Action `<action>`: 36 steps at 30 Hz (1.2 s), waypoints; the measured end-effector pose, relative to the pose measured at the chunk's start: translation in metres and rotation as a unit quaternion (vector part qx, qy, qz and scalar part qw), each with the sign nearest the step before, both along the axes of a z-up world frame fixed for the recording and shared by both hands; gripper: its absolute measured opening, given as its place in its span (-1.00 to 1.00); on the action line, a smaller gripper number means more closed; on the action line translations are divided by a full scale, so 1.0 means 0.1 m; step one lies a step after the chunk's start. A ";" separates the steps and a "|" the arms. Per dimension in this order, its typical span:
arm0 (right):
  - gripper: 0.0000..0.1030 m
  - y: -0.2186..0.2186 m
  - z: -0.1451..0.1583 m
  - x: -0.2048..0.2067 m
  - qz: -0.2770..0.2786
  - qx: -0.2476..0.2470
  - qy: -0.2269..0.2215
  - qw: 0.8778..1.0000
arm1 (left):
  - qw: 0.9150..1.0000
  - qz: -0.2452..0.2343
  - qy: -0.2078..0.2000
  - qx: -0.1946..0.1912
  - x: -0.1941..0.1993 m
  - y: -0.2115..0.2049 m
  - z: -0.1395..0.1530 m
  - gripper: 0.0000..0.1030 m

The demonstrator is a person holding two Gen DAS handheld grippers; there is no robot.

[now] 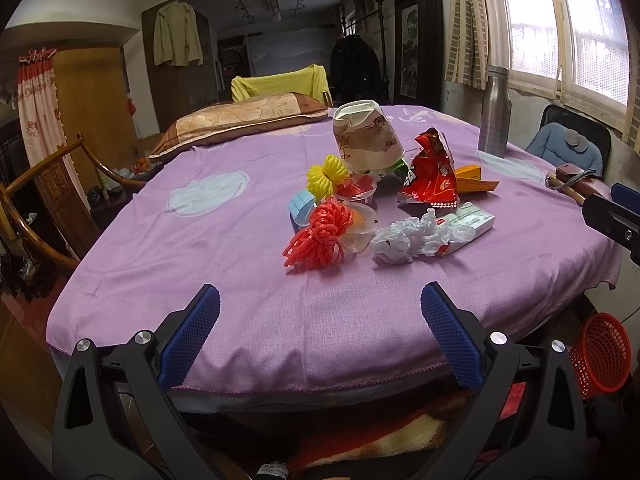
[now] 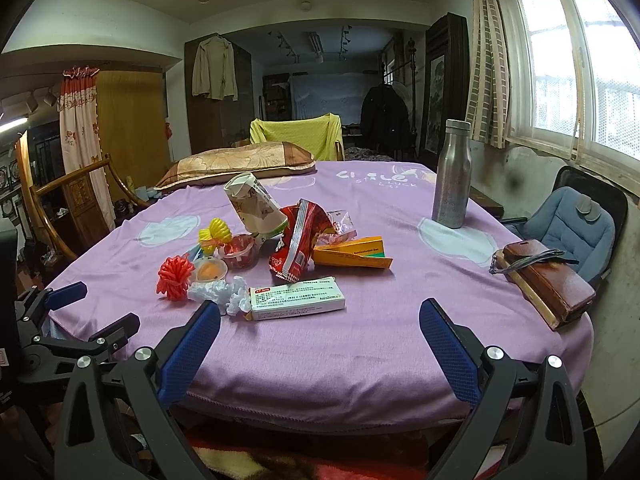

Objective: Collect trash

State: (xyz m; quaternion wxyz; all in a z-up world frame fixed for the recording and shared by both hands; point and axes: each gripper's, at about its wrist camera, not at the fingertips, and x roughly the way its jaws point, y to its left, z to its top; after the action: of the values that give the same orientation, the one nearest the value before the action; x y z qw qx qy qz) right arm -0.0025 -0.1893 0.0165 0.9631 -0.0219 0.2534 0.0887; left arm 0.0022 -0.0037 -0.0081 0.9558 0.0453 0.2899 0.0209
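A heap of trash lies mid-table on the purple cloth [image 1: 224,280]: a tipped paper cup [image 1: 368,136], a red snack bag [image 1: 432,172], an orange box [image 1: 476,180], a white medicine box [image 2: 298,304], crumpled white plastic [image 1: 408,238], a red net puff [image 1: 320,236], a yellow one [image 1: 326,174] and small jelly cups [image 1: 358,190]. My left gripper [image 1: 320,320] hangs open near the table's front edge, short of the heap. My right gripper [image 2: 320,340] is open too, just before the medicine box, empty.
A steel bottle [image 2: 452,176] stands at the right rear, a brown wallet [image 2: 548,280] lies at the right edge, and a pillow [image 2: 236,164] rests at the far end. A red mesh basket [image 1: 602,354] sits on the floor right of the table. Chairs flank both sides.
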 end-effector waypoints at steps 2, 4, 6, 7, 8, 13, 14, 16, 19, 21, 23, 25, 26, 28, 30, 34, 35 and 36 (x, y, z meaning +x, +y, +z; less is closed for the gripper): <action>0.89 0.01 -0.02 0.00 0.000 0.000 0.002 1.000 | 1.000 0.000 0.000 0.000 0.00 0.00 0.00 0.88; 0.89 0.01 -0.04 0.01 0.001 0.001 0.004 1.000 | 1.000 0.000 0.000 0.000 0.00 0.00 0.00 0.88; 0.89 0.02 -0.04 0.00 0.000 0.000 0.003 1.000 | 1.000 0.000 0.000 0.000 0.00 0.00 0.00 0.88; 0.89 0.01 -0.04 0.00 0.000 0.000 0.003 1.000 | 1.000 0.000 0.000 0.000 0.00 0.00 0.00 0.88; 0.89 0.03 -0.05 0.00 0.000 0.001 0.003 1.000 | 1.000 0.000 0.000 0.000 0.00 0.00 -0.01 0.88; 0.89 0.02 -0.07 0.00 0.001 0.003 0.006 1.000 | 1.000 0.000 0.000 0.000 0.00 0.00 0.00 0.88; 0.89 0.02 -0.07 0.00 0.001 0.002 0.007 1.000 | 1.000 -0.001 0.000 0.000 0.00 0.00 0.00 0.88; 0.89 0.01 -0.08 0.01 0.002 0.004 0.009 1.000 | 1.000 -0.001 0.001 0.000 0.00 0.00 0.00 0.88; 0.89 0.00 -0.08 0.02 0.002 0.005 0.010 1.000 | 1.000 0.000 0.001 -0.001 0.00 0.01 0.00 0.88; 0.89 0.00 -0.08 0.02 0.002 0.006 0.011 1.000 | 1.000 0.001 0.001 -0.001 0.00 0.01 -0.01 0.88; 0.89 0.01 -0.09 0.02 0.002 0.006 0.011 1.000 | 1.000 0.003 0.003 -0.003 0.01 0.04 -0.06 0.88; 0.89 0.00 -0.10 0.04 0.003 0.008 0.015 1.000 | 1.000 0.004 0.004 -0.002 0.01 0.06 -0.09 0.88; 0.89 0.00 -0.11 0.04 0.004 0.009 0.016 1.000 | 1.000 0.005 0.005 -0.002 0.01 0.07 -0.10 0.88; 0.89 0.00 -0.14 0.06 0.005 0.010 0.020 1.000 | 1.000 0.006 0.010 -0.003 0.03 0.08 -0.11 0.88; 0.89 -0.01 -0.15 0.09 0.005 0.011 0.025 1.000 | 1.000 0.007 0.016 -0.007 0.05 0.12 -0.15 0.88; 0.89 -0.04 -0.22 0.17 0.007 0.019 0.039 0.999 | 0.999 0.009 0.028 -0.014 0.11 0.17 -0.17 0.88; 0.89 -0.04 -0.23 0.20 0.008 0.021 0.043 0.999 | 0.999 0.010 0.031 -0.016 0.14 0.20 -0.19 0.88; 0.89 -0.05 -0.24 0.21 0.009 0.023 0.045 0.999 | 0.999 0.012 0.034 -0.018 0.16 0.23 -0.20 0.88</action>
State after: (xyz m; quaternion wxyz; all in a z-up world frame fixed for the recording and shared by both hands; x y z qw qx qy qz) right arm 0.0190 -0.1944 -0.0076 0.9500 0.0016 0.2944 0.1041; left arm 0.0179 0.0198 -0.0277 0.9458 0.0255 0.3227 0.0257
